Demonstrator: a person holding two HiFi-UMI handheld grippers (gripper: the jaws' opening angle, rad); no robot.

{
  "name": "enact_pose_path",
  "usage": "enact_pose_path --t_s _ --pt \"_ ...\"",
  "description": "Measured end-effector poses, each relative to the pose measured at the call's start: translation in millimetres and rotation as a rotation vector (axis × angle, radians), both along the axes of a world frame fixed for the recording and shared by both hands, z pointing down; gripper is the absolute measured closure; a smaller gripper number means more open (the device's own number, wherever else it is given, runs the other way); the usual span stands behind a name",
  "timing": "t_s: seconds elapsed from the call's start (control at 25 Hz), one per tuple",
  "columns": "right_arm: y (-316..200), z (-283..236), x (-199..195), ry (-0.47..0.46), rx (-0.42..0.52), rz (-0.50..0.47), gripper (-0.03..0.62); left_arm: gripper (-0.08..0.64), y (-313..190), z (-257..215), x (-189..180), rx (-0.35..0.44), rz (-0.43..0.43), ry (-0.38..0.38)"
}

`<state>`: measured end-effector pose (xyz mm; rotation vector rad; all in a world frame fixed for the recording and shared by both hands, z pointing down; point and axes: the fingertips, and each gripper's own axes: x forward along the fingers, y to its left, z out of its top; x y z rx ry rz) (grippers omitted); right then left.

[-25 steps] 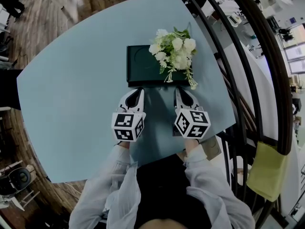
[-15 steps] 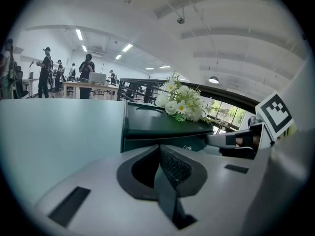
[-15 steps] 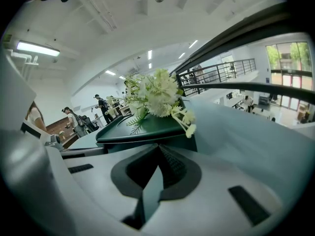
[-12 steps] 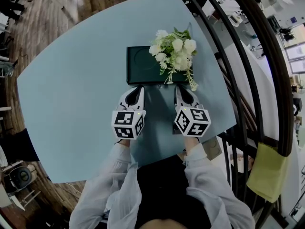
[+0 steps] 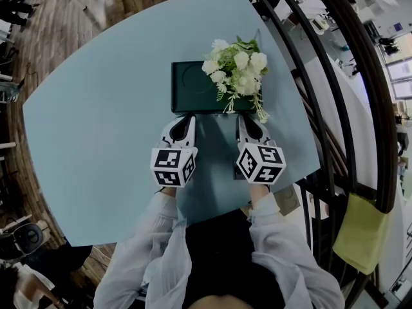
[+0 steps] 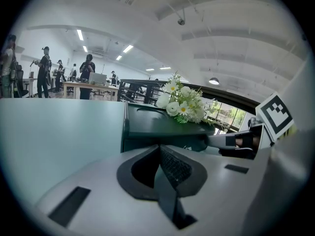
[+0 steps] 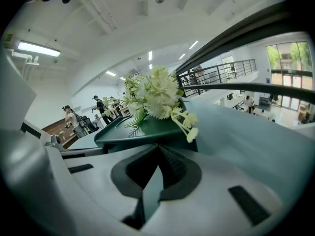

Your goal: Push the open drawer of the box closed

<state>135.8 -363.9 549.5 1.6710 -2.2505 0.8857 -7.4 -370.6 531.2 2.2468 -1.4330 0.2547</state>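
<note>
- While both grippers sit slightly higher in the head view than a second ago, the dark green box (image 5: pixel 193 85) at upper centre shows less of its near edge. The drawer front (image 5: pixel 206 111) looks pushed almost flush with the box.
- The left gripper (image 5: pixel 185 117), just below the box's lower left, has its jaws pressed together with nothing between them. Its tip appears to touch the drawer front.
- The right gripper (image 5: pixel 244 118), below the box's lower right, is likewise closed and empty, with its nose against the same face.
- White artificial flowers (image 5: pixel 235 69) lie on the box's right half. One stem trails over the edge toward the right gripper.
- The box rests on a pale blue table (image 5: pixel 96 127).
- Judging from this, the drawer is nearly or fully shut, and at most a last small nudge may remain.
</note>
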Motion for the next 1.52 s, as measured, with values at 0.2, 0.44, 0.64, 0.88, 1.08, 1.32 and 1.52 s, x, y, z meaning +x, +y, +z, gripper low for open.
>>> enact_pose_path --t_s 0.2,0.44,0.64,0.88,1.08,1.32,1.52 --pt "0 0 0 0.001 0.002 0.0 0.584 0.538 0 0 0 0.0 0.0 0.002" --pt "3 -5 5 0.004 0.015 0.017 0.584 0.538 6 -4 -3 0.004 -0.003 -0.001" --pt "22 -9 11 0.011 0.016 0.022 0.584 0.538 24 -9 -6 0.011 0.0 -0.009" --pt "50 -22 18 0.002 0.035 0.023 0.584 0.538 51 -21 -12 0.026 -0.003 -0.005" --pt "66 -39 19 -0.005 0.067 0.011 0.584 0.538 67 -36 -11 0.05 -0.003 -0.002" --pt "86 -56 18 -0.009 0.108 -0.004 0.584 0.538 89 -51 -7 0.084 0.003 0.006" --pt "108 -69 16 -0.017 0.147 -0.024 0.584 0.538 112 -59 -9 0.094 0.007 0.018"
